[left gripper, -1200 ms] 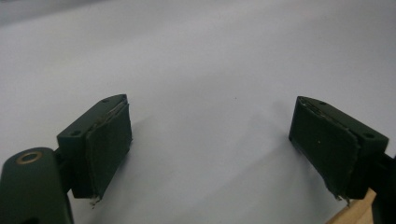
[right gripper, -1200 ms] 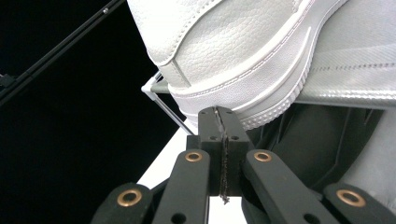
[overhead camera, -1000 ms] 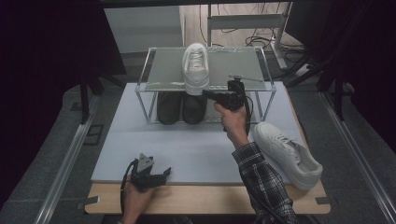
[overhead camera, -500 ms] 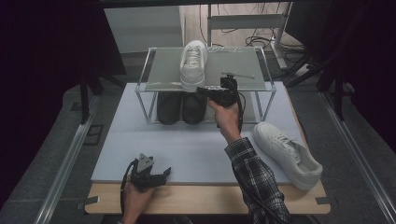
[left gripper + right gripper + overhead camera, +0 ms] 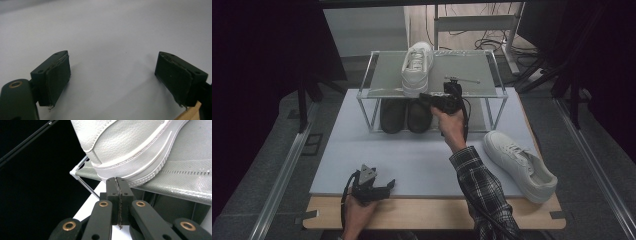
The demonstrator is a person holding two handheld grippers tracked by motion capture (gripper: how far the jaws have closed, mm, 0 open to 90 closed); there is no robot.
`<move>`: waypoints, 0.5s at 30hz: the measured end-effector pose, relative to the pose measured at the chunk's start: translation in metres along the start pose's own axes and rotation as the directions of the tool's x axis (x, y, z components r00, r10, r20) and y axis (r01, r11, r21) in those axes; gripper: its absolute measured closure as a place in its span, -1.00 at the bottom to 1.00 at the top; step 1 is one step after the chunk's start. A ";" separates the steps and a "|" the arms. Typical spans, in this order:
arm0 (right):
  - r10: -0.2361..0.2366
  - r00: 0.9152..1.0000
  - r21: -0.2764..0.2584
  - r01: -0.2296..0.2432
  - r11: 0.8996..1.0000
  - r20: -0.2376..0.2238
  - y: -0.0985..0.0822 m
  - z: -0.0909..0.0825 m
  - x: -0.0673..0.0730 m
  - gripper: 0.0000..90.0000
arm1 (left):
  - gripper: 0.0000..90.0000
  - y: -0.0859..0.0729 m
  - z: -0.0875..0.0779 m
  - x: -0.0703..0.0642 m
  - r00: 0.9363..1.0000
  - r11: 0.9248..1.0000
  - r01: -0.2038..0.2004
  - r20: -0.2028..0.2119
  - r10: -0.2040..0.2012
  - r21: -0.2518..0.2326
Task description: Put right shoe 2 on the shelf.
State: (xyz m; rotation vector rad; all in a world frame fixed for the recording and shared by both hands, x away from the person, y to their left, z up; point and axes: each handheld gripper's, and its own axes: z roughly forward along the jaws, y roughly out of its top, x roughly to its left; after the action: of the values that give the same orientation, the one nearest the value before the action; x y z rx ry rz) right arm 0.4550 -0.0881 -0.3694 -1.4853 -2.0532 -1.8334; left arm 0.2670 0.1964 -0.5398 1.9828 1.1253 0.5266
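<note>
A white sneaker (image 5: 417,67) stands on the top shelf of a grey metal shoe rack (image 5: 472,75), with its heel toward me. My right gripper (image 5: 424,96) is shut with nothing between its jaws. In the right gripper view its tips (image 5: 117,180) sit right at the sole of the sneaker's (image 5: 130,147) heel end, at the shelf's front edge. A second white sneaker (image 5: 519,165) lies on the table at the right. My left gripper (image 5: 388,185) rests open near the table's front edge, with bare white tabletop between its pads (image 5: 58,77).
A pair of black shoes (image 5: 404,116) stands on the rack's lower level. A white board (image 5: 422,160) covers the wooden table (image 5: 437,215). A cable trails from the right gripper along a plaid sleeve (image 5: 479,192). Dark floor and metal rails flank the table.
My right gripper has edged a little to the left, closer to the heel of the sneaker on the rack. The left gripper has stayed put.
</note>
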 end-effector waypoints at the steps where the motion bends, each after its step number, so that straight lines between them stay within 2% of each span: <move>1: -0.003 1.000 0.003 0.003 1.000 -0.002 0.000 -0.001 0.000 1.00 | -0.72 0.000 0.000 0.000 1.000 1.000 0.000 0.000 0.000 0.000; 5: -0.020 1.000 0.011 0.020 1.000 0.000 -0.002 -0.006 0.003 0.99 | -0.72 0.000 0.000 0.000 1.000 1.000 0.000 0.000 0.000 0.000; 10: -0.074 0.997 0.027 0.073 0.997 0.022 -0.004 -0.012 0.008 0.96 | -0.71 0.000 0.000 0.000 1.000 1.000 0.000 0.000 0.000 0.000; 15: -0.108 0.993 0.043 0.106 0.993 0.041 -0.009 -0.018 0.008 0.93 | -0.72 0.000 0.000 0.000 1.000 1.000 0.000 -0.001 0.000 0.000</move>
State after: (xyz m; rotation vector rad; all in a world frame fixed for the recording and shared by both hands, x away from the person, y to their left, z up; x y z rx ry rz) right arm 0.4349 -0.0957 -0.3657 -1.4450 -2.2178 -1.7982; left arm 0.2669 0.1963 -0.5398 1.9826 1.1252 0.5274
